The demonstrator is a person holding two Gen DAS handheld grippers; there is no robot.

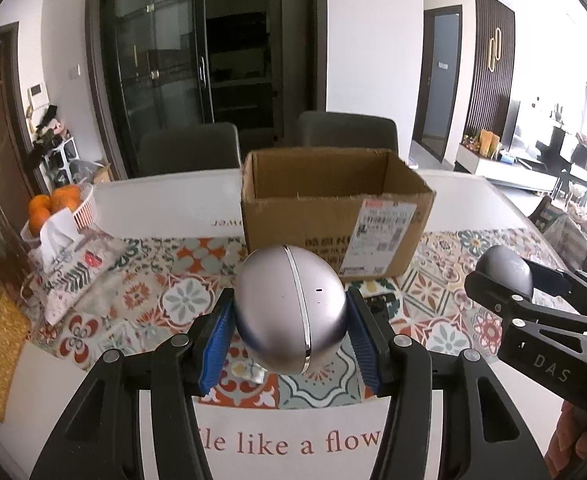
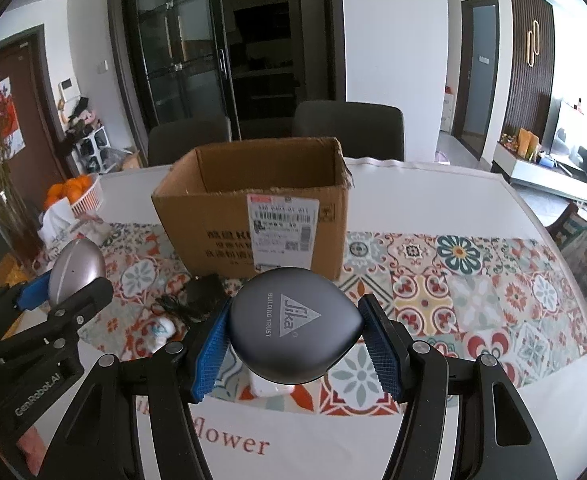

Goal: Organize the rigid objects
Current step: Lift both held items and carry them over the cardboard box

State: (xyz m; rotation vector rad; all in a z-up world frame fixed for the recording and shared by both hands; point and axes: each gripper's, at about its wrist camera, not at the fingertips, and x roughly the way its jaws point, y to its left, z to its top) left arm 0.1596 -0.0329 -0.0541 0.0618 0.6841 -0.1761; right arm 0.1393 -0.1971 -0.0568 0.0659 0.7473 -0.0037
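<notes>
left wrist view: left gripper [image 1: 291, 320] pinches a silver egg [image 1: 291, 312]; right gripper [image 2: 295, 334] pinches a dark case [image 2: 295, 332], both raised over the table [image 2: 433, 184], short of the box [image 2: 253, 216]. carry each above the rim before letting go, one at a time to avoid a clash.

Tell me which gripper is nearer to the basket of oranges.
Left. The left gripper, shut on the silver egg-shaped case, is on the side of the basket of oranges. The right gripper, holding the dark grey Sika case, is farther away.
</notes>
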